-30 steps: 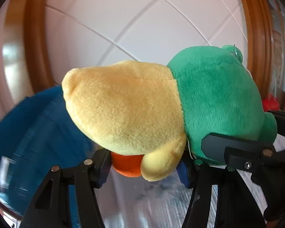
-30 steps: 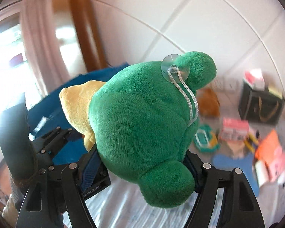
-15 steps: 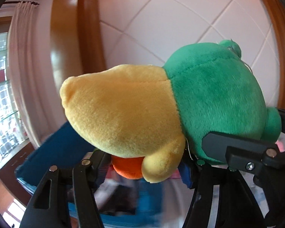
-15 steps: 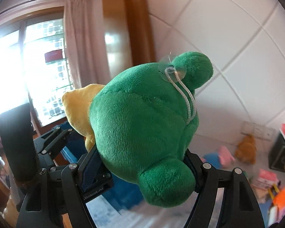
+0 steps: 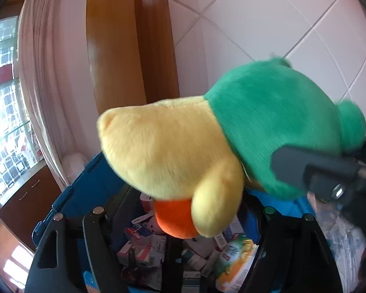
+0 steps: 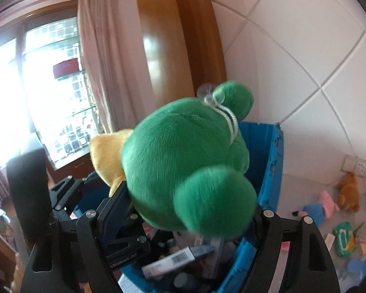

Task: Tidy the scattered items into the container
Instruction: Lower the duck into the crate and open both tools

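Left wrist view: a window and a pale curtain [image 5: 41,78] stood at the far left, then a wooden pillar [image 5: 131,48] against the tiled wall. Below lay the blue container [image 5: 85,188], holding boxes and packets whose print was too blurred to read. The left gripper [image 5: 183,210] hung above its opening. Its jaws had just been opening; they stood spread, with the left finger clear of the plush toy [image 5: 207,146] and the toy's orange part between them. The toy, yellow on the left and green on the right, was above the container, not yet in it.

Right wrist view: window and curtain again at left, then the left gripper's dark frame. The right gripper [image 6: 185,210] had eased a little wider, yet both pads lay against the toy's green flanks, pinching it. Its left finger bore white lettering ending "Robot.AI". A clear suction cup [image 6: 207,95] on a white cord sat on the toy's top. Beneath it, in the container, lay a box with a barcode [image 6: 183,256]; no digits were legible. Further right, on the floor, lay a pink plush [image 6: 327,197], a brown plush [image 6: 349,190] and assorted packets beneath a wall socket [image 6: 358,166].
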`<move>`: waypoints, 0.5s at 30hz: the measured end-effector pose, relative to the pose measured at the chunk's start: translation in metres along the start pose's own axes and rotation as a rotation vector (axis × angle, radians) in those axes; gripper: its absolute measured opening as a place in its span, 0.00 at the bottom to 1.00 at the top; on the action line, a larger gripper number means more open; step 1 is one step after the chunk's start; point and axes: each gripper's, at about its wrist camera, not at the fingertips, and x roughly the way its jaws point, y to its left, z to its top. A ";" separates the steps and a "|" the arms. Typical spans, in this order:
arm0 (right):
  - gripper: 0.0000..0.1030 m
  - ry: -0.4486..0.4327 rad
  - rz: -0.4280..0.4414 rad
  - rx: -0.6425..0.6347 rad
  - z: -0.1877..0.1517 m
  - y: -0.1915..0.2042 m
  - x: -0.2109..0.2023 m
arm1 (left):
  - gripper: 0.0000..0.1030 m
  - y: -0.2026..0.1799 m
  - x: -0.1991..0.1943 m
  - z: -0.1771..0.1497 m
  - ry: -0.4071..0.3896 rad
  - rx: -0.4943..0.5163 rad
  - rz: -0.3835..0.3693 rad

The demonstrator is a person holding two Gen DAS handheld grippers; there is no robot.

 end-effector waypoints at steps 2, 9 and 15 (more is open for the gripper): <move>0.78 0.002 -0.021 0.001 0.005 0.004 0.008 | 0.73 0.008 0.009 -0.002 0.008 -0.014 0.005; 0.78 0.034 -0.067 0.008 0.005 0.006 0.024 | 0.73 0.025 0.030 -0.005 0.046 -0.054 -0.026; 0.78 0.059 -0.097 0.008 0.000 0.005 0.029 | 0.73 0.031 0.037 -0.009 0.055 -0.052 -0.050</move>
